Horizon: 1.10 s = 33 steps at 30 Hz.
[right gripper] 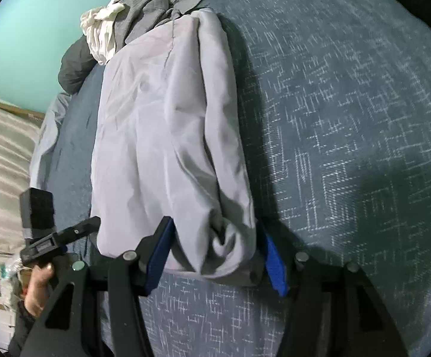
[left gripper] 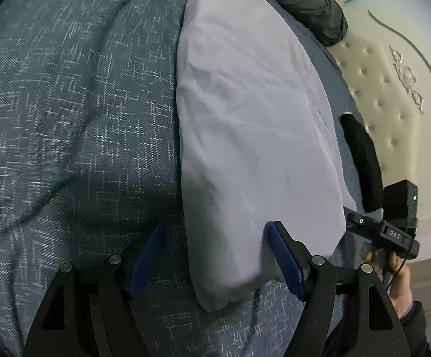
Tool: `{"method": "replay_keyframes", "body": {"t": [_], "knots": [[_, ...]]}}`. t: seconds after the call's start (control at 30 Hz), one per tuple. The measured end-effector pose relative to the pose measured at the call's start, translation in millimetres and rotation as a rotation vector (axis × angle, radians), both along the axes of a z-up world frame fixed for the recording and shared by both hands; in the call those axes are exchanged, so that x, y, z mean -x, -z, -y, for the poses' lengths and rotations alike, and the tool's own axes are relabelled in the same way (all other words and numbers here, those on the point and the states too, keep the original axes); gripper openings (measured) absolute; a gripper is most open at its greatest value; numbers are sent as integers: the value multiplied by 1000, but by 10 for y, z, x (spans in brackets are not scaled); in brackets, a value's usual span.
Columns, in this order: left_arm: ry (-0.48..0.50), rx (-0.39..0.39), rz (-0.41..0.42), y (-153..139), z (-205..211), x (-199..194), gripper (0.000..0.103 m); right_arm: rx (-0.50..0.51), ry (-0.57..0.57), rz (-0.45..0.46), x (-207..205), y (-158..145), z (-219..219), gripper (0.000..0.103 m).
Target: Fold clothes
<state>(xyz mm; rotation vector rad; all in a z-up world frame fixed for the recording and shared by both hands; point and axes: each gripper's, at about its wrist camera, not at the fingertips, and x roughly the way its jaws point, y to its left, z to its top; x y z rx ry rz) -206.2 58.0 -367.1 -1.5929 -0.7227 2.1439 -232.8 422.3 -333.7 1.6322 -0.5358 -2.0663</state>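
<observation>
a folded lilac garment (left gripper: 254, 136) is laid on a blue bedspread (left gripper: 75, 113), straddled at its near end by the wide left gripper (left gripper: 215, 255) and the wide right gripper (right gripper: 215, 255), gripped by neither.

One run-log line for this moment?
stage: lengthwise fold laid | garment: on bed | left gripper: open at near end | right gripper: open, astride near end

Left gripper (left gripper: 215, 255): black angular frame, triangular cut-outs, round silver screw heads at linkage pivots, blue ribbed pads (left gripper: 287, 263) on inner finger faces. Right gripper (right gripper: 215, 255): same build, black frame, silver pivot screws, blue pads (right gripper: 275, 263).

Left wrist view, 3 o'clock: other handheld unit, black box with green light, white lettering on black bar, thin black cable, dark sleeve (left gripper: 415, 321) at cuff.

Right wrist view, 8 o'clock: black box, grey band beneath, dark sleeve (right gripper: 22, 324).
</observation>
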Motion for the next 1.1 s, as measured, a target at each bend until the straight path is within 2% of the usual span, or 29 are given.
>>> {"method": "replay_keyframes", "body": {"t": [0.1, 0.17, 0.27, 0.33, 0.47, 0.63, 0.87, 1.07, 1.1], "knots": [[-5, -5, -10, 23, -24, 32, 76, -15, -9, -9, 9, -3, 27, 57], [-4, -5, -15, 13, -61, 20, 76, -33, -25, -22, 0, -15, 75, 48], [20, -19, -28, -82, -146, 36, 63, -37, -43, -29, -14, -20, 113, 41], [38, -6, -37, -107, -166, 21, 63, -27, -43, -20, 3, -5, 92, 41], [12, -38, -20, -40, -128, 59, 68, 7, -10, 4, 58, 48, 39, 46], [26, -26, -29, -48, -236, 137, 69, -25, -18, -19, 62, 41, 80, 46], [28, -41, -38, -88, -148, 48, 69, -17, -22, -41, 54, 50, 156, 38], [24, -36, -57, -102, -163, 54, 69, -8, -23, -35, 66, 95, 159, 38], [28, -31, -66, -117, -204, 69, 64, -16, -27, -43, 61, 85, 165, 37]]}}
